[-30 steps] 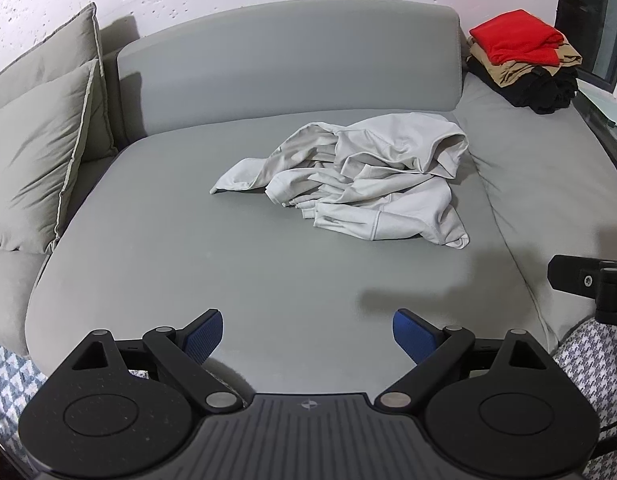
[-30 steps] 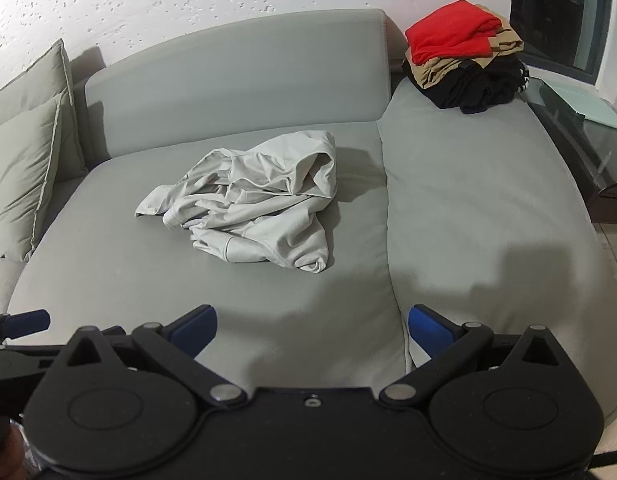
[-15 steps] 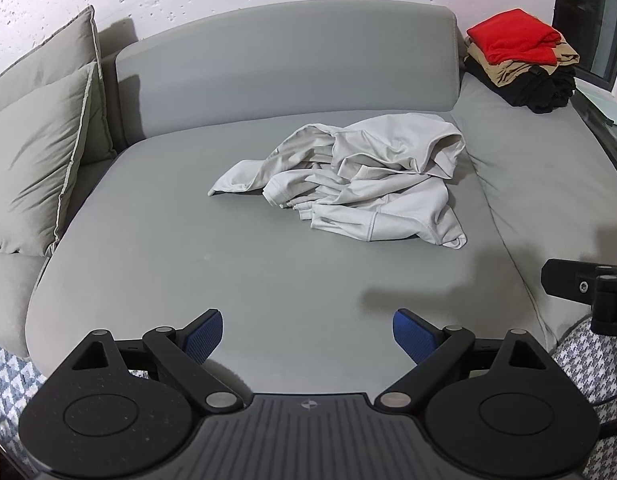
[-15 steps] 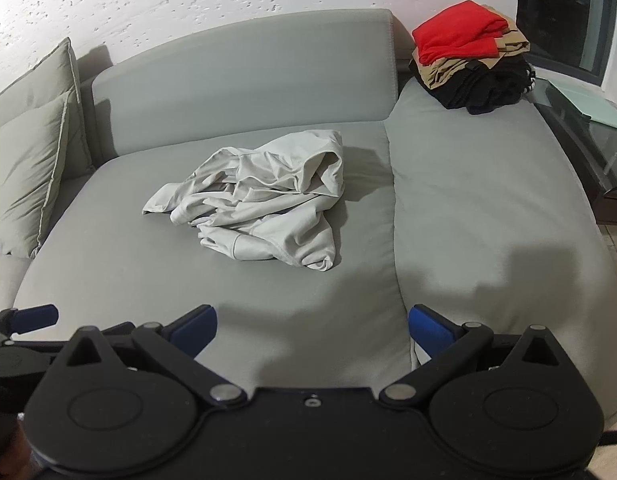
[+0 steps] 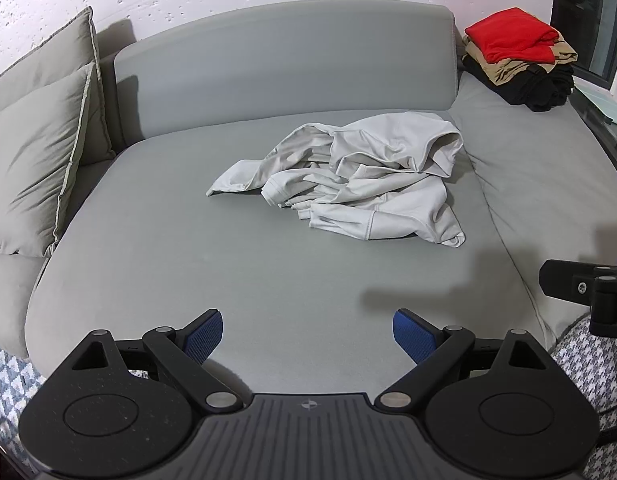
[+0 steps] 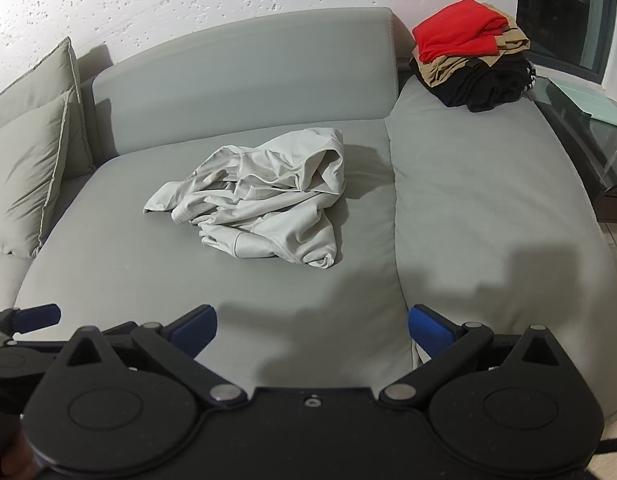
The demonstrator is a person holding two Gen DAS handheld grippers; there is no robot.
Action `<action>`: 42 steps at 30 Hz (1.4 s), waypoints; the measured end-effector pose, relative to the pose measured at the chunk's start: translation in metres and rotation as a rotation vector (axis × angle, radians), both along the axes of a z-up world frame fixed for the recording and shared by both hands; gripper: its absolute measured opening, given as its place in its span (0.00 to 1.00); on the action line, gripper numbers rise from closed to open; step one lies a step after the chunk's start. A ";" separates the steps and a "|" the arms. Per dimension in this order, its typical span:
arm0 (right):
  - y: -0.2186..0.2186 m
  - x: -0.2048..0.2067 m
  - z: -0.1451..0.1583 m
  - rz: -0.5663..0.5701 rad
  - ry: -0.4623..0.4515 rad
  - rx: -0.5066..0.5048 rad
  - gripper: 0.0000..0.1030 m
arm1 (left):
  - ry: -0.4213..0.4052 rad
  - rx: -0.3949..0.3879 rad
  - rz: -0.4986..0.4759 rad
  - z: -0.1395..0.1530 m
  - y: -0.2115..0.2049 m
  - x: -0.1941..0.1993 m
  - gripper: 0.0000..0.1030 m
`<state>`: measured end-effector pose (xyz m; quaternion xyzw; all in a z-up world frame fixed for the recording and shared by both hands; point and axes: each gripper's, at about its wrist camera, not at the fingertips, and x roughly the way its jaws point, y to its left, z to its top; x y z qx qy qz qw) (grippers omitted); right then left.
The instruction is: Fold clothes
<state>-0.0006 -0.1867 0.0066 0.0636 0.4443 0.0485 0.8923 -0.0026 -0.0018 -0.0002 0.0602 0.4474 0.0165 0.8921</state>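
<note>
A crumpled light grey garment [image 5: 348, 184] lay near the middle of the grey sofa seat [image 5: 188, 264], well ahead of both tools and touched by neither. The left gripper [image 5: 307, 334] hung over the seat's front edge with its blue-padded fingers spread wide and nothing between them; the right gripper [image 6: 312, 330] was spread the same way, also holding nothing.

Only the left wrist view showed the patterned fabric [image 5: 588, 364] at the lower right, with part of the right tool cut off at the frame edge. Only the right wrist view showed the glass side table [image 6: 588, 136] with a pale green sheet [image 6: 584, 100] on it.

Both views caught the stack of folded clothes [image 6: 468, 56], red on top, then tan, then black, at the far right corner, and two grey cushions [image 5: 36, 160] at the left. What kind of garment the crumpled one was could not be made out.
</note>
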 end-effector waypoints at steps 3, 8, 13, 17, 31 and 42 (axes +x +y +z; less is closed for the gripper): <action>0.001 0.000 0.000 0.003 0.003 -0.001 1.00 | 0.001 -0.002 0.001 0.000 0.000 0.000 0.90; 0.001 -0.001 -0.001 0.003 0.006 0.002 1.00 | 0.004 -0.004 0.002 0.000 0.001 0.000 0.90; 0.000 -0.001 -0.001 0.001 0.006 0.004 1.00 | 0.005 -0.004 -0.001 -0.001 0.000 0.000 0.90; 0.001 -0.001 -0.001 -0.002 0.009 0.004 1.00 | 0.006 -0.006 -0.001 -0.001 0.001 0.000 0.90; 0.001 0.001 -0.001 0.006 0.013 0.002 1.00 | 0.009 -0.009 -0.001 -0.001 0.000 0.002 0.90; -0.003 0.005 -0.004 -0.010 0.014 0.018 1.00 | -0.003 -0.021 0.004 -0.004 0.008 0.007 0.90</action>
